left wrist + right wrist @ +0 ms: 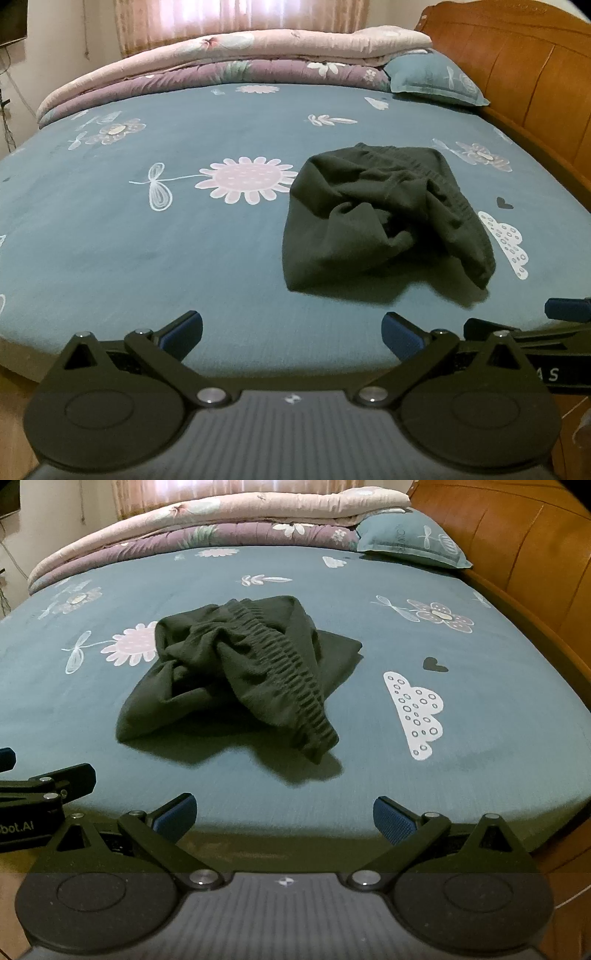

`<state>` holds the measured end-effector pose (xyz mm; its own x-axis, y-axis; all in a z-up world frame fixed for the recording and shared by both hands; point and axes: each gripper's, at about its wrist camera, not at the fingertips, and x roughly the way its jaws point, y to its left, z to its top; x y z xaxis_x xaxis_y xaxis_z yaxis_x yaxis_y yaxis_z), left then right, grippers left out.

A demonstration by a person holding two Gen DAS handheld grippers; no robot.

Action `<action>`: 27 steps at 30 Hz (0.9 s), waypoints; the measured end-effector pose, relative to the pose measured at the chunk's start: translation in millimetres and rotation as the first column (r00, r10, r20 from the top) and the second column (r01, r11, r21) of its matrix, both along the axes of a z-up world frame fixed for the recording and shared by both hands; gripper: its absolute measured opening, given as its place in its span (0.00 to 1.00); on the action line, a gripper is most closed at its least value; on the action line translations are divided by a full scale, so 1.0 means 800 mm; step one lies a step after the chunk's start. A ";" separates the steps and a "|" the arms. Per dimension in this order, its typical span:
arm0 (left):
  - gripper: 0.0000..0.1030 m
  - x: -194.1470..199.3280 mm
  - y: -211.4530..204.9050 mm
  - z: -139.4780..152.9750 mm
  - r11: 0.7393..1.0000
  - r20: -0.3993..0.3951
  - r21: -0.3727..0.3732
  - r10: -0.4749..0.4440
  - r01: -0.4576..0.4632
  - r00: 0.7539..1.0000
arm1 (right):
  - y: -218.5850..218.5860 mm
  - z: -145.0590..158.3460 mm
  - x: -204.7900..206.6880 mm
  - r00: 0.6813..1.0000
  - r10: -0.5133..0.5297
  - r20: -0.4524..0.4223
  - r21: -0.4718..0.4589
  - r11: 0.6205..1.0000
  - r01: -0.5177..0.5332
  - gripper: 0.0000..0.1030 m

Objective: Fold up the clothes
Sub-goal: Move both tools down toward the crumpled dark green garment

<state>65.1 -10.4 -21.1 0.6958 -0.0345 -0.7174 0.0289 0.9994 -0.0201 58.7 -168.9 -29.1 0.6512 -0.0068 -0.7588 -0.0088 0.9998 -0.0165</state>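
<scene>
Meanwhile, a dark green garment (236,679) lies bunched on the bed (498,738), both grippers' fingers (400,334) (173,814) spread wide and empty at its near edge; spreading it flat looks wise.

Left gripper (291,334) and right gripper (284,818): black linkage arms, blue ribbed pads, silver screws, grey ridged body, white lettering.

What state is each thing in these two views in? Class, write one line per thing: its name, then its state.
dark green garment: crumpled in a heap on the bed, unfolded, elastic waistband on top.
left gripper: open, empty, short of the garment.
right gripper: open, empty, short of the garment.
quilt: folded, stacked along the far edge.
pillow: flat beside the headboard.
bed sheet: spread smooth.
</scene>
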 end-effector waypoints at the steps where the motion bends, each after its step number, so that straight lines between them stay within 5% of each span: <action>1: 0.99 0.005 -0.001 -0.001 1.000 -0.004 -0.001 0.000 0.000 1.000 | 0.000 -0.001 0.005 1.000 -0.002 -0.003 -0.001 1.000 0.002 1.00; 27: 1.00 0.200 -0.013 -0.008 0.997 -0.164 0.005 -0.078 0.080 0.983 | -0.017 0.007 0.205 0.989 -0.033 -0.144 -0.028 0.999 0.030 1.00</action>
